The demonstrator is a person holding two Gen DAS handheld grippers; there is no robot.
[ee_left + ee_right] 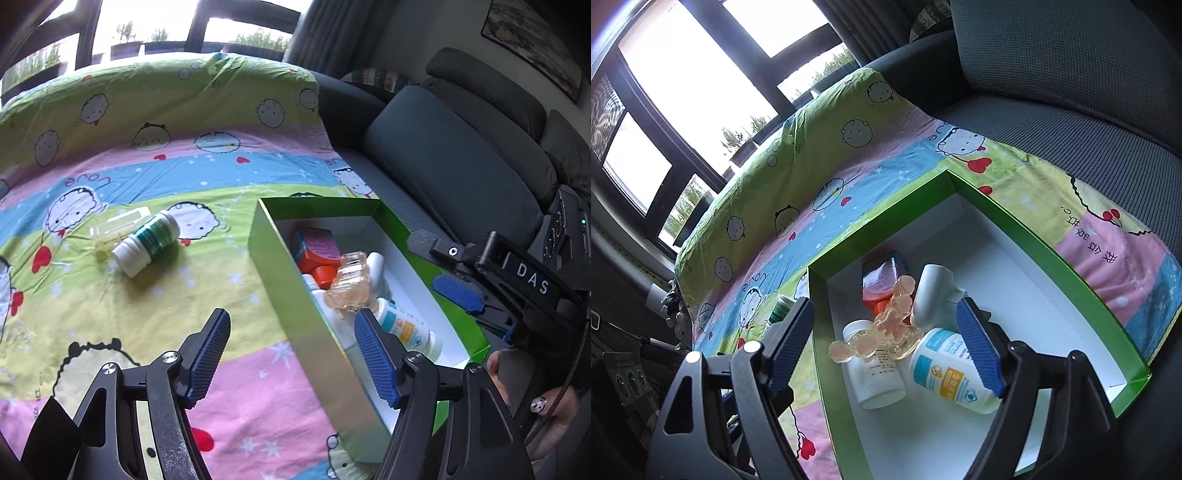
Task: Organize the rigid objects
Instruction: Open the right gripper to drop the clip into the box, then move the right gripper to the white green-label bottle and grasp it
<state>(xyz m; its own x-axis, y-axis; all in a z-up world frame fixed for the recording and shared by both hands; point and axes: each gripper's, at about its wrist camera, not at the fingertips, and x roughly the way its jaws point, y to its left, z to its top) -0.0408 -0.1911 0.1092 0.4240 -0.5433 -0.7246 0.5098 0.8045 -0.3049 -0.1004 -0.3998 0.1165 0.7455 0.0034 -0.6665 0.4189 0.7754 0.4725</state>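
A green box (295, 295) (1052, 236) with a white inside sits on a cartoon-print bedsheet (147, 155). It holds an orange-red bottle (317, 251) (881, 280), white bottles (875, 373) (945, 369) and a clear amber plastic toy (349, 284) (886, 328) on top of them. A green-labelled white bottle (147, 242) lies on the sheet to the left, beside a pale yellow clear piece (114, 227). My left gripper (291, 358) is open over the box's near wall. My right gripper (886, 343) is open above the box contents and also shows in the left wrist view (458, 293).
A dark grey sofa seat and cushions (454, 155) lie right of the sheet. Windows (683, 85) are behind. A hand with painted nails (539, 402) holds the right gripper.
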